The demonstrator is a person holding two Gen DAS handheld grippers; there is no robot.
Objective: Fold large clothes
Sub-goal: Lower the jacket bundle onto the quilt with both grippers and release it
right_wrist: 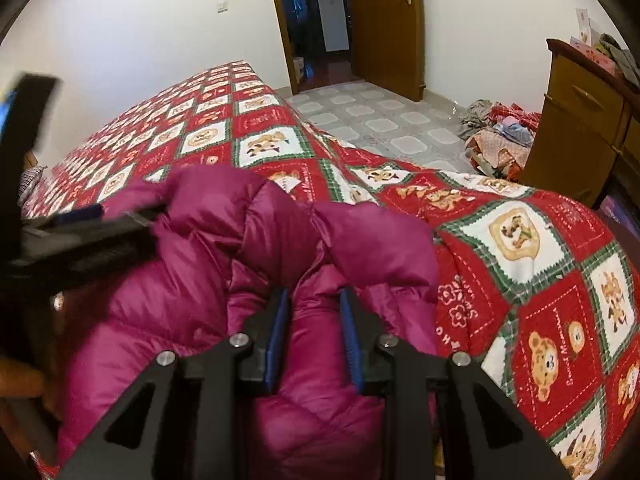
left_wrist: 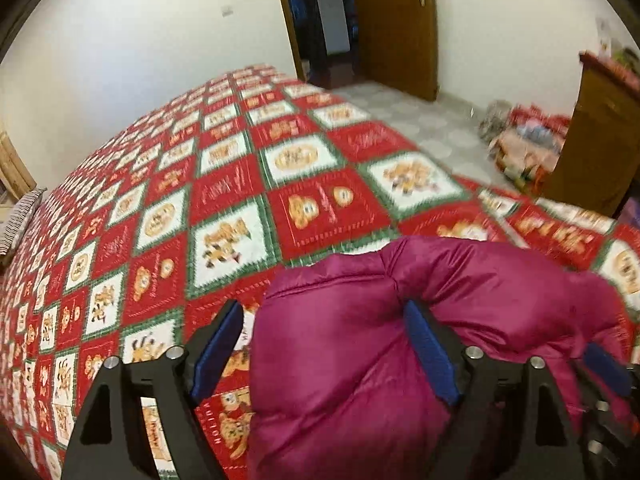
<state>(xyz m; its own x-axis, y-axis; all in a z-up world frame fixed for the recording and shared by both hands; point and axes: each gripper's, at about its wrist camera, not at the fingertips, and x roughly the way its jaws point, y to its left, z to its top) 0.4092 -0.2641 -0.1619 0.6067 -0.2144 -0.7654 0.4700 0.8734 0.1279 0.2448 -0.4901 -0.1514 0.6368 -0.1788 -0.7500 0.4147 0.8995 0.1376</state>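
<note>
Magenta quilted puffy jacket (right_wrist: 224, 280) bunches, pinched by right tool (right_wrist: 315, 300).

A wide bed (right_wrist: 520, 240) fills most of both views, covered by a quilt (left_wrist: 224, 208) of red and white squares with green borders and teddy-bear prints. A striped pillow (left_wrist: 20, 220) lies at its far left edge. Behind the bed stands a plain white wall (right_wrist: 140, 40) with a light switch (right_wrist: 221, 4). A brown wooden door (right_wrist: 384, 28) with a metal handle stands open onto a dark hallway. The floor (right_wrist: 380, 120) is pale tile with rounded square patterns. A wooden dresser (right_wrist: 580, 128) stands at the right, and a heap of mixed clothes (right_wrist: 500, 136) lies on the floor beside it.
</note>
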